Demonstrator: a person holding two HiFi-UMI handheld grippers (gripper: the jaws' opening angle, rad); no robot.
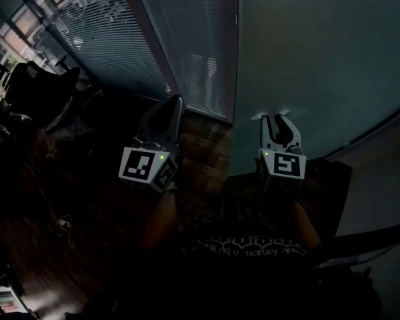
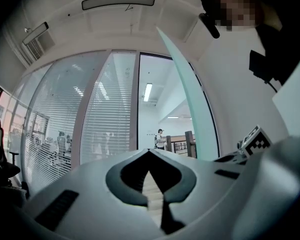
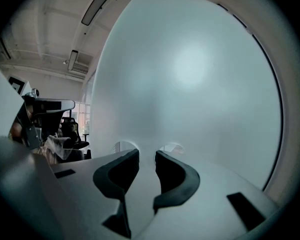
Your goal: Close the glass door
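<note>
Now, glass door (image 1: 313, 59): its frosted pane fills the right of your head view and nearly all of your right gripper view. In your left gripper view you see the door (image 2: 187, 94) edge-on as a pale green strip, swung away from its frame, so it stands open.
Slatted partition (image 1: 187, 39): a glass wall with lowered blinds, just left of the door and running on to your left.
Doorway (image 2: 160, 114): the bright gap between the frame and the door's edge. A lit corridor shows through it, and a person (image 2: 161, 138) stands far off.
Floor (image 1: 207, 145): dark, patterned in small blocks.
Right hand-held gripper (image 1: 275, 117): you have its jaws apart by a narrow gap with nothing between them. The tips sit right at the frosted pane, with pale reflections just beside them. You cannot tell whether they press on it.
Left hand-held gripper (image 1: 177, 100): jaws together, tips meeting, nothing held. It points at the doorway, clear of the door.
Office chair (image 3: 70, 134): at the far left of your right gripper view, well apart from the door.
</note>
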